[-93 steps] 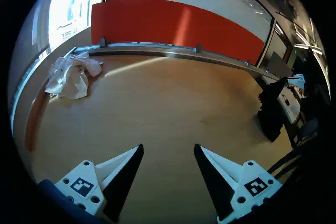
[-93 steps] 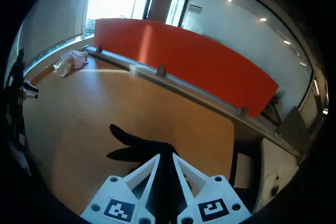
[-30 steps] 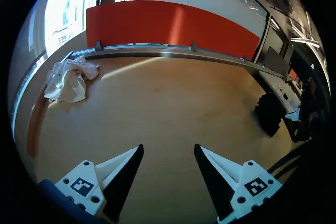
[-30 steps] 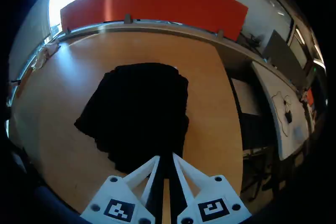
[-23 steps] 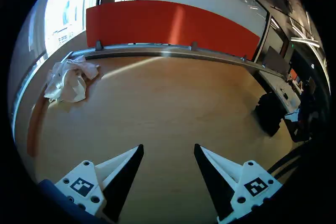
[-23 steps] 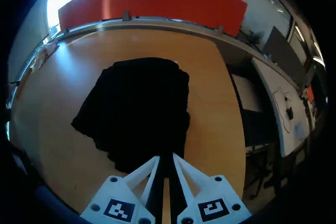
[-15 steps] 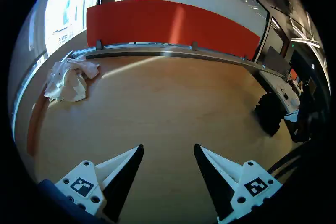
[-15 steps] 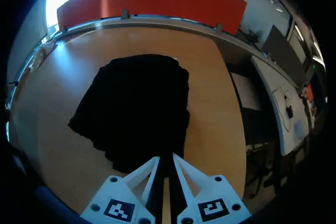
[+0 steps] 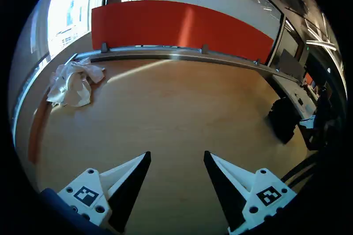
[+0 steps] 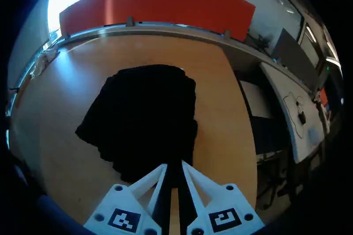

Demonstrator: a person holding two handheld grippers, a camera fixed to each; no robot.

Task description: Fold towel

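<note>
A pale wooden bench [image 9: 176, 102] spreads across both views, its far edge bordered by a metal rail [image 9: 176, 54]. Behind the rail stands a long orange partition panel [image 9: 176, 23], also seen along the back of the bench [image 10: 220, 98] in the right gripper view [image 10: 154, 1].

The black towel [image 10: 141, 116] lies spread on the bench towards its right-hand end, mostly flat, with uneven edges on the left side and a straighter edge on the right. Its near end narrows and runs up between the fingers of the right hand-held gripper [image 10: 174, 164]. In the left gripper view a dark lump sits at the bench's right edge; it is probably the same towel, but it is too dark and small to be sure.

A crumpled white cloth [image 9: 73, 83] rests in the far left corner of the bench, close to the rail and well apart from the towel.

The right hand-held gripper has its fingers drawn nearly together, pinching the near edge of the black towel. The left hand-held gripper [image 9: 176, 153] hovers over bare wood, its fingers spread wide with nothing between them.
</note>
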